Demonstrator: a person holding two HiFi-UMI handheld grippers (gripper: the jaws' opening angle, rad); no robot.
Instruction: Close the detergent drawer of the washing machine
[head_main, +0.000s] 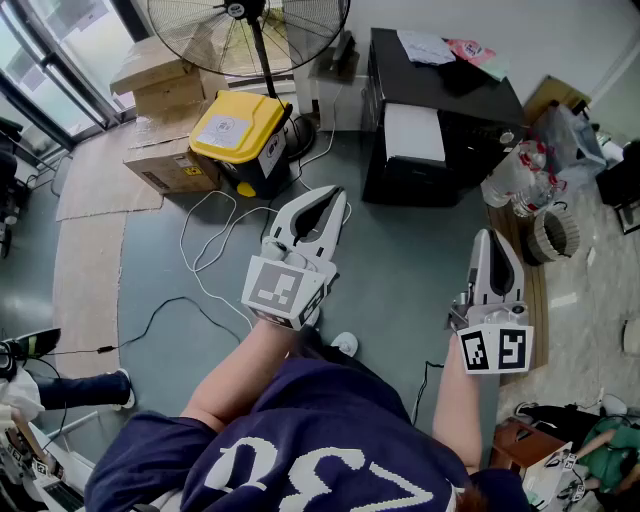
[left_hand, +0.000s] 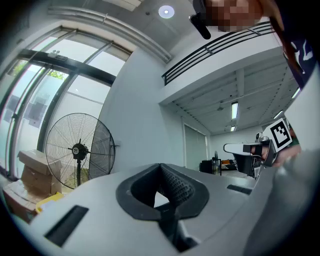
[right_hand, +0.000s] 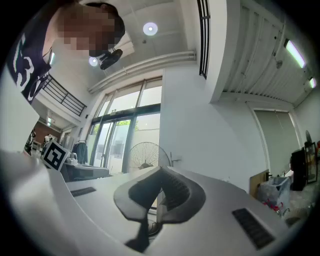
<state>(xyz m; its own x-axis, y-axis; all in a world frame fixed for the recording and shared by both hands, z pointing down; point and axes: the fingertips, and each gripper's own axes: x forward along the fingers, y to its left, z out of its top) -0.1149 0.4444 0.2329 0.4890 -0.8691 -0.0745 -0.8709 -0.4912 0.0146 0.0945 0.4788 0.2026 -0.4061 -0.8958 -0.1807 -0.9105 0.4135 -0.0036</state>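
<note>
A: What r the left tongs doing?

B: Closed tight, nothing in them. In the left gripper view the dark pads meet at the tips.

A: And the right tongs?

B: Same. Closed & empty. The right gripper view shows its pads pushed together too.

A: Where r they?

B: Both up in the air over the grey floor, out in front of the person in the dark blue shirt. They r well apart. Each has a cube w/ black & white squares at the back, one on the left & one on the right.

A: Where's the washer drawer?

B: Can't see it. It's in no view.

A: So what's around?

B: A big fan is far ahead of the left tongs. A yellow-lid box sits ahead & a bit left of them. Cardboard boxes r even more left. A white cord lies on the floor just left of the left tongs.

A: And by the right tongs?

B: A black tabletop is ahead, between the two tongs, w/ white papers on it. Plastic bags r ahead & a bit right of the right tongs.
</note>
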